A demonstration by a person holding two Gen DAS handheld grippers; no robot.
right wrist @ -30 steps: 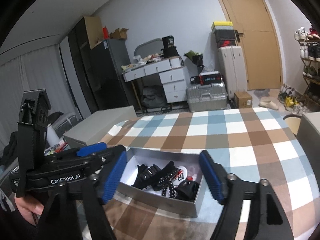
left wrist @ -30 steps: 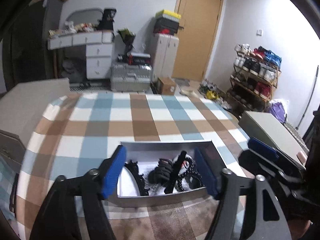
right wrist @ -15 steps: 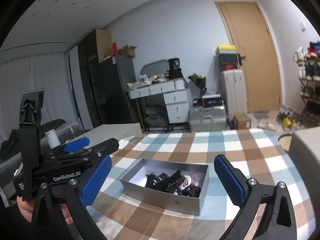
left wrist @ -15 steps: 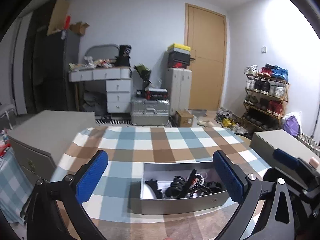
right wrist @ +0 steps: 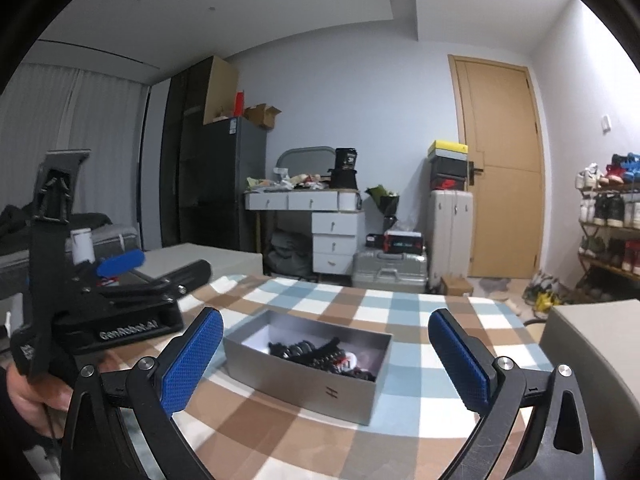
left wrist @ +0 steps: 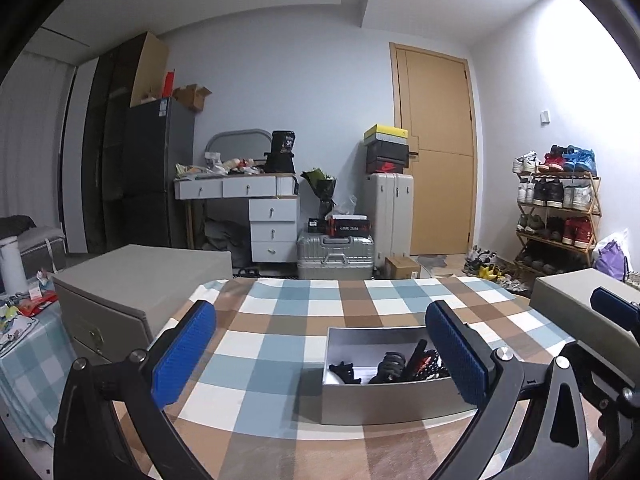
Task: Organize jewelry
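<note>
The jewelry (left wrist: 404, 366) lies as a dark tangle — black beaded strands, clips and a coiled piece, with a bit of white and red showing in the right wrist view (right wrist: 320, 356) — on the floor of an open grey box (left wrist: 384, 402). In the left wrist view the heap sits toward the box's right half, and the box's right end is hidden behind that gripper's right pad. The box (right wrist: 308, 380) rests flat on the bench (left wrist: 280, 344), which is covered with a blue, brown and white checked cloth.

The left gripper (left wrist: 320, 352) is held above the bench with its blue pads spread wide and nothing between them; the box shows mostly in the gap, toward the right pad. The right gripper (right wrist: 326, 358) is likewise spread wide and empty, its pads framing the box from the near side without touching it. The left gripper's black body is seen at the left of the right wrist view (right wrist: 100, 304), gripped by a hand at the frame's lower left.

A larger grey lidded box (left wrist: 140, 296) stands beside the bench's left edge.
</note>
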